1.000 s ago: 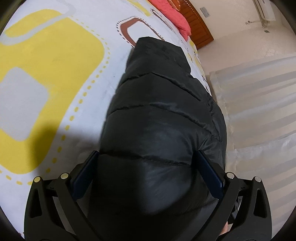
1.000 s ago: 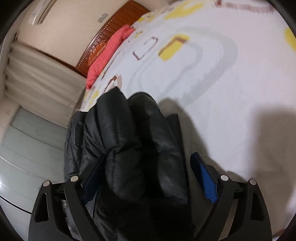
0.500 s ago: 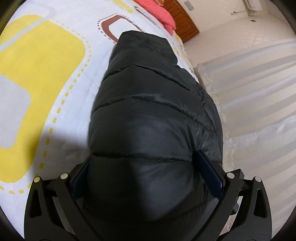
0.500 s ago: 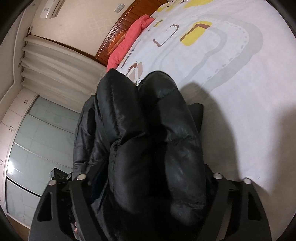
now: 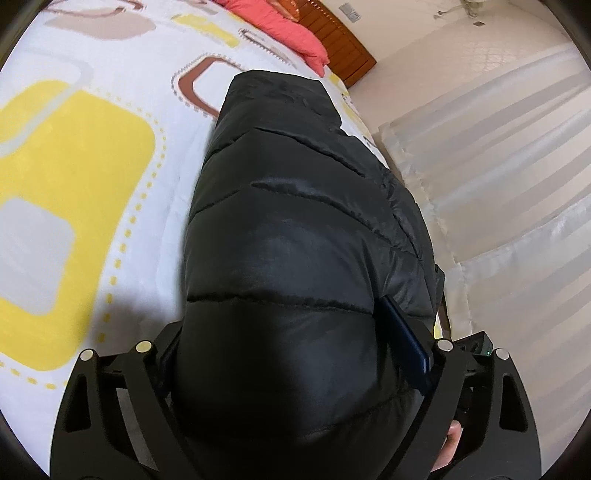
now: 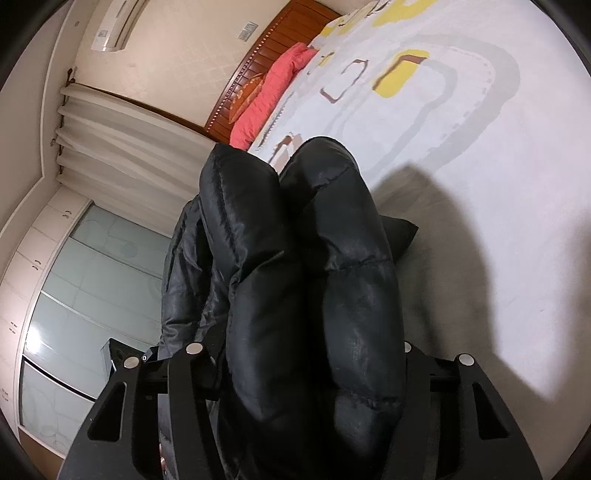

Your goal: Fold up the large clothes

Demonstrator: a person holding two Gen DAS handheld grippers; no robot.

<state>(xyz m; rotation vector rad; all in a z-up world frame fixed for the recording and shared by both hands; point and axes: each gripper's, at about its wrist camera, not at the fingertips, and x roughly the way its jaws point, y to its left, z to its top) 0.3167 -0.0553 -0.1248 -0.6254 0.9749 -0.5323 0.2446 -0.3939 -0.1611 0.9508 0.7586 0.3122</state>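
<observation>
Both grippers' jaws have just been closing, left gripper [image 5: 291,347] and right gripper [image 6: 303,354] squeezing the glossy quilted black jacket [image 5: 295,229].

We see our left gripper [image 5: 295,350] as a matte black frame with triangular cut-outs, silver round screws and dark blue pads [image 5: 404,338]; our right gripper [image 6: 306,373] matches in black.

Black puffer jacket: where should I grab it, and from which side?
Take the black puffer jacket at its near end, across the full width, coming in low from the foot of the bed. It lies as a long, thick bundle running toward the red pillow, so a deep bite catches all layers; a shallow pinch would likely slip off the slick shell.
</observation>
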